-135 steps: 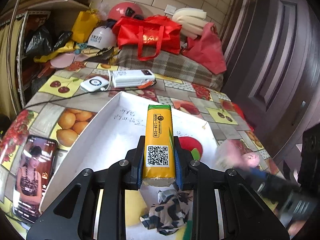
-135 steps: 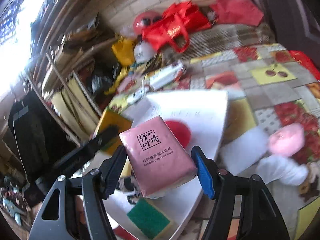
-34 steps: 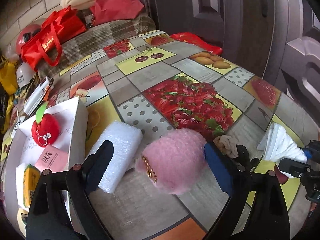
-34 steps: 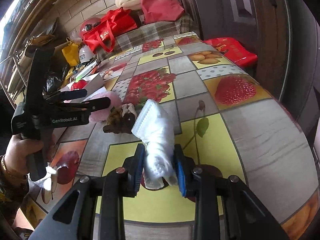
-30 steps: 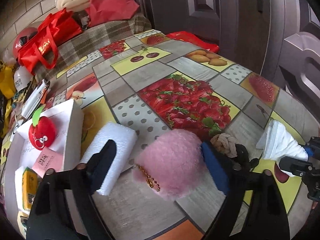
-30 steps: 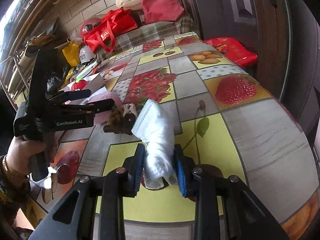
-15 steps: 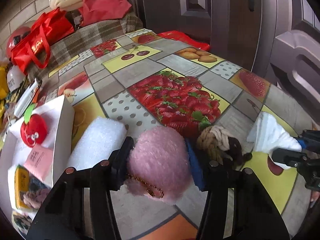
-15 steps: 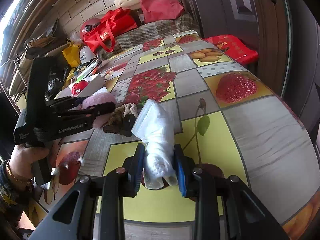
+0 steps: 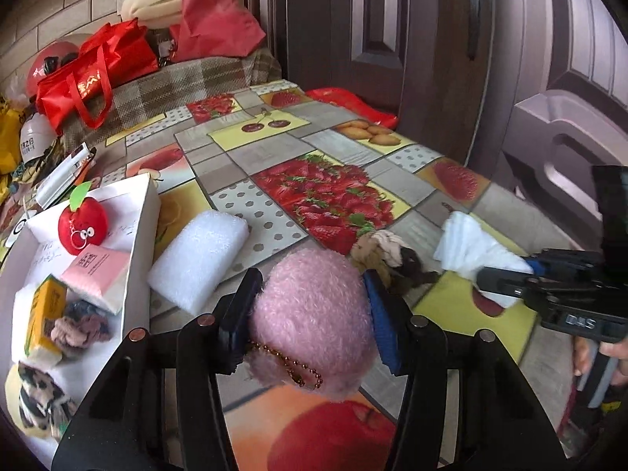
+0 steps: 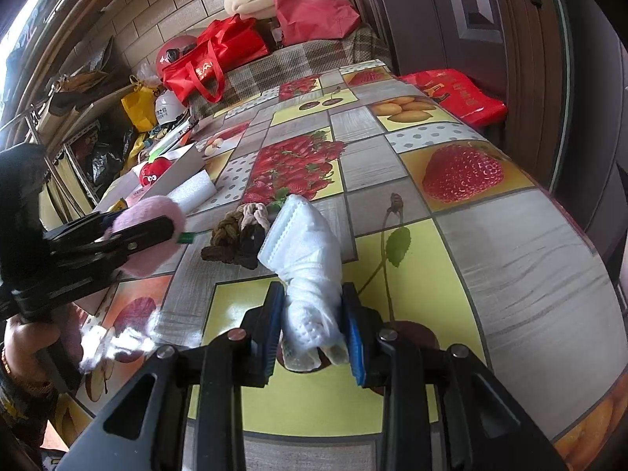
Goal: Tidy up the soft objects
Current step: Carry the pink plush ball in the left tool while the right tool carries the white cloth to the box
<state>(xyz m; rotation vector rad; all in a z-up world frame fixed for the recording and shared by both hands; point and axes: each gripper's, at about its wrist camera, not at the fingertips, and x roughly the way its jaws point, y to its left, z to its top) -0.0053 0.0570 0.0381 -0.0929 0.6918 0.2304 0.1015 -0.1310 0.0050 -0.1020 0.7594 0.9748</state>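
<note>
The left tongs [image 9: 310, 314] are black moulded plastic, each arm a hollow triangular frame with round silver screws at the joints and one copper-coloured screw on the outer left arm. One finger carries a black pad, the other a blue pad [image 9: 382, 327]. The right tongs [image 10: 312, 324] share the same black frame and silver screws, with blue pads on both fingers. Their body bears white lettering, partly unreadable. Bare skin of the right hand [image 9: 592, 355] and the left hand [image 10: 19, 335] shows.
</note>
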